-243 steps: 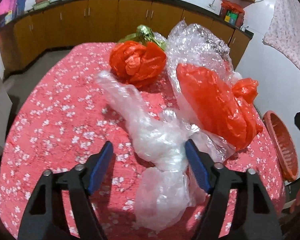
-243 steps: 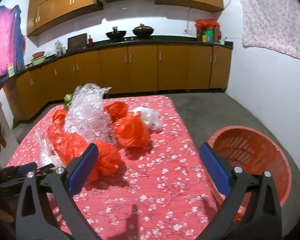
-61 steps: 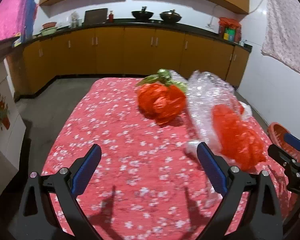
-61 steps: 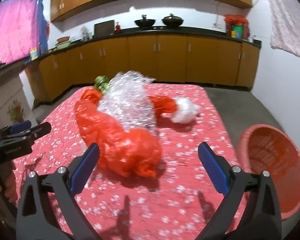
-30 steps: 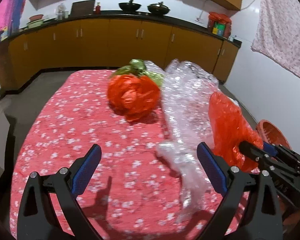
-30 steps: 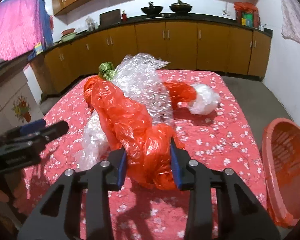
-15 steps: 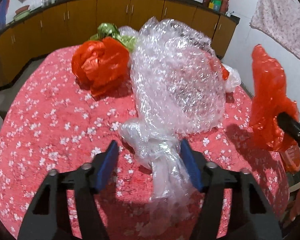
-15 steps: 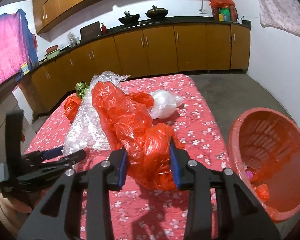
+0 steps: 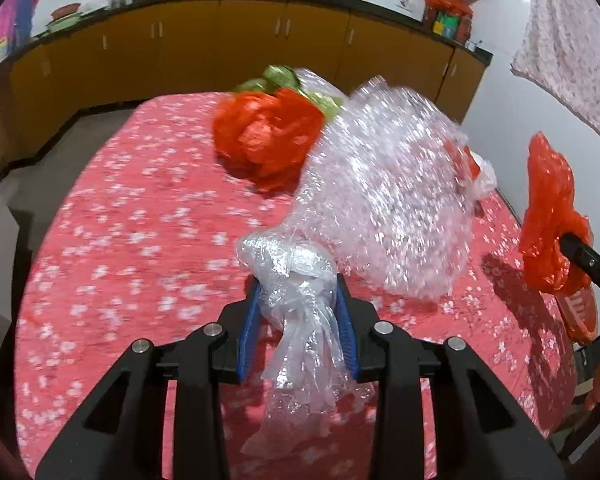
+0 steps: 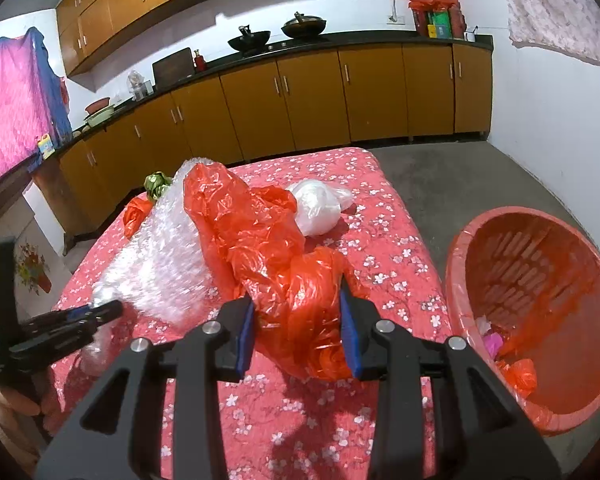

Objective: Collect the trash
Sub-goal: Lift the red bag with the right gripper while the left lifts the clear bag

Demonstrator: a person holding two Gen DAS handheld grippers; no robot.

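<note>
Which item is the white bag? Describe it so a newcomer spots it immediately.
Start at the table with the red flowered cloth and look toward its far end, on the side nearer the red basket. The white bag lies there alone: a small, rounded, opaque bundle, unlike the red bags and clear bubble wrap beside it.

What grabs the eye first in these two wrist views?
The crumpled bright orange-red plastic bag clamped in the right gripper, lifted above the red floral tablecloth. Next, the big shiny sheet of clear bubble wrap, its twisted end between the closing jaws of the left gripper. The round orange plastic basket waits on the floor to the right.
</note>
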